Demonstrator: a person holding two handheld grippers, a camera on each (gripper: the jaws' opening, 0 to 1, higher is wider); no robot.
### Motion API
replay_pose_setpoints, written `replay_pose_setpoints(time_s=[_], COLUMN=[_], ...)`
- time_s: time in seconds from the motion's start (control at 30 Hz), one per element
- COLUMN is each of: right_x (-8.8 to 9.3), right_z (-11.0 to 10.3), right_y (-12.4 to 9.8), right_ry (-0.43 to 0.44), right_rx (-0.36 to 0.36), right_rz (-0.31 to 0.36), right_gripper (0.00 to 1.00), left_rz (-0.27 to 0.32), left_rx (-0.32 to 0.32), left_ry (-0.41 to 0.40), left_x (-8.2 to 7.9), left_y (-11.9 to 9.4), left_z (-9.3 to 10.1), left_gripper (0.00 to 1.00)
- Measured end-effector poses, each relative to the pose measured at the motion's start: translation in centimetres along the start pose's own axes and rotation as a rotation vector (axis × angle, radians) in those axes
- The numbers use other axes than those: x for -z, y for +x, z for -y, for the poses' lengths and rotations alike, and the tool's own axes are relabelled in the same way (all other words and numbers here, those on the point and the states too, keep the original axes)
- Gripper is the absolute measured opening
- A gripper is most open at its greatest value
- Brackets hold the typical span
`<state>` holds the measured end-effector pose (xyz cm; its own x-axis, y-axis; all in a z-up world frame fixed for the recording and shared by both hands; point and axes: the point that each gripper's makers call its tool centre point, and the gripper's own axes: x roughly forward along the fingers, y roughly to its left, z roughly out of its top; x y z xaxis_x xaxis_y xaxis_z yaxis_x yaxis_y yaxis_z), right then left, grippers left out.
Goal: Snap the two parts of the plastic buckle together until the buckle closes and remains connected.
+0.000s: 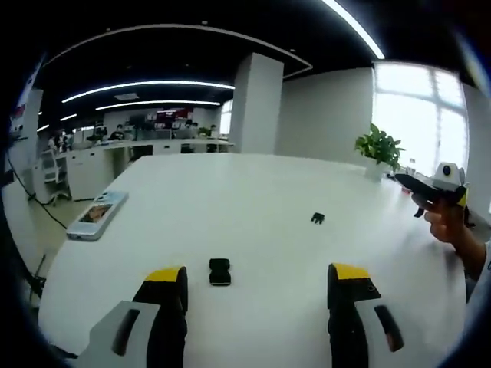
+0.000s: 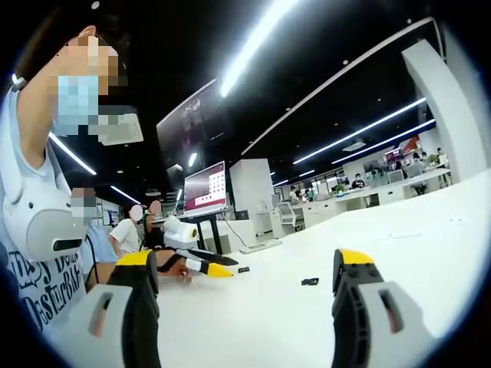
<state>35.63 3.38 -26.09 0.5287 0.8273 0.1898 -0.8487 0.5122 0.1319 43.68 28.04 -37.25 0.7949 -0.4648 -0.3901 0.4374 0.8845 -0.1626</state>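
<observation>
Two black buckle parts lie apart on the white table [image 1: 253, 192]. The larger part [image 1: 219, 271] rests just ahead of my left gripper [image 1: 258, 273], between its yellow-tipped jaws, which stand open and touch nothing. The smaller part [image 1: 317, 218] lies farther out to the right. A hand holds my right gripper [image 1: 431, 182] above the table's right edge. In the right gripper view my right gripper [image 2: 245, 258] is open and holds nothing. Beyond it lie the larger part [image 2: 243, 269] and the smaller part [image 2: 310, 281], with the left gripper [image 2: 201, 264] low over the table at left.
A phone [image 1: 96, 216] lies near the table's left edge. A potted plant [image 1: 377, 146] stands at the far right corner. A person in a white shirt [image 2: 38, 230] stands close at the left of the right gripper view. Office desks and people fill the background.
</observation>
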Motion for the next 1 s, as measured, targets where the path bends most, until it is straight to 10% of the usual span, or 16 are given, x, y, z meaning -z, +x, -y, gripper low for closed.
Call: replay_pose_setpoints(time_s=[1.0], right_x=[0.0], right_z=[-0.3], right_y=[0.1], right_ry=[0.013], right_rx=[-0.015], right_rz=[0.000], right_gripper=[0.95], left_rz=[0.035], left_rx=[-0.107], left_ry=[0.070], left_x=[0.7], left_y=[0.9], left_z=[-2.2], left_gripper=[0.27])
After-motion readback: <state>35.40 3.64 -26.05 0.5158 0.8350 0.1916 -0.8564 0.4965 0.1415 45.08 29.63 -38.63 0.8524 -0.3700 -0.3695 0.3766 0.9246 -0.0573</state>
